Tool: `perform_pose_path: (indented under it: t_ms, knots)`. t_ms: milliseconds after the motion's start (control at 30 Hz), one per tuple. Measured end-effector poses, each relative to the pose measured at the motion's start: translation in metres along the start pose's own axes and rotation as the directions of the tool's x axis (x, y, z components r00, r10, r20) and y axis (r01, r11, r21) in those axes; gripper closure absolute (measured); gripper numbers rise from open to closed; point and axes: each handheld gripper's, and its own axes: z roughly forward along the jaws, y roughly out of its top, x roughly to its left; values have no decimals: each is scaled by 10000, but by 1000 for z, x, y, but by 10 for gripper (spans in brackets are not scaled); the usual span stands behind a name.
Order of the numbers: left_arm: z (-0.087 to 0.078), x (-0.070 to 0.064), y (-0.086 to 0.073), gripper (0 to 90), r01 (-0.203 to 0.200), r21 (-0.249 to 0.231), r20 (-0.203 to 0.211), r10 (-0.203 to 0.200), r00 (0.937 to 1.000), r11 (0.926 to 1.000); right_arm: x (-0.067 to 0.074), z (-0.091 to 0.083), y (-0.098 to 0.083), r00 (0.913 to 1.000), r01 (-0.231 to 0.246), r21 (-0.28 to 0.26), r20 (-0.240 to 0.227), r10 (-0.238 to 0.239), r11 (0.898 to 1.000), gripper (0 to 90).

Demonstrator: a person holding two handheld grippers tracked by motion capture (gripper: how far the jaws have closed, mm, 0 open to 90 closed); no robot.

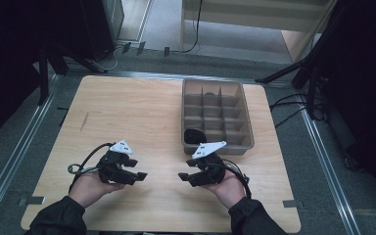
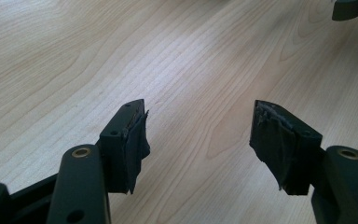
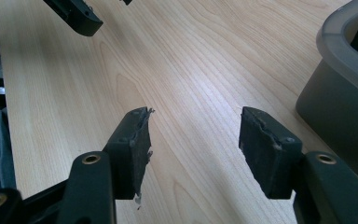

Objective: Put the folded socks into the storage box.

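Nearest the person, the two hands rest low on the bench [image 1: 142, 112], each bearing a claw that points inward at the other across a strip of bare wood. The left claw [image 1: 136, 176] stands wide with nothing between its jaws, and its own camera confirms this: the left claw [image 2: 198, 135] frames only wood grain, its worn pads [image 2: 137, 140] well apart. The right claw [image 1: 185, 177] is likewise wide and empty; from its own camera the right claw [image 3: 193, 140] spans bare bench too. Just beyond the right hand [image 1: 227, 188] sits the grey divided tray [image 1: 248, 142], its long axis running away from the person, near edge close behind the right claw's grey plate. In the tray's near-left compartment lies a dark rounded object [image 1: 194, 135], the thing closest to either claw, though what it is cannot be told. It lies ahead of the right claw and a little toward the far side, so the right hand is clearly the nearer one; the left hand is well apart from the tray. I judge that any reach for it would need the right claw turned from pointing across the bench to pointing forward and down over the tray's near wall. The high view shows the tray's grid of compartments and the dark object inside; the right gripper view gives the tray's rounded corner [image 3: 340, 37] just beside its jaw, and the left claw's tip [image 3: 77, 16] farther off.
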Motion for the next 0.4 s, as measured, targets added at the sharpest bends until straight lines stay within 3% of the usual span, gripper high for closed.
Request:
perform_pose_path:
  t_ms: [400]
  knots:
    - [2, 0, 0, 353, -21, 94, 33, 21, 10000, 10000, 0, 1, 0, 10000, 14, 66, -31, -13, 10000, 426]
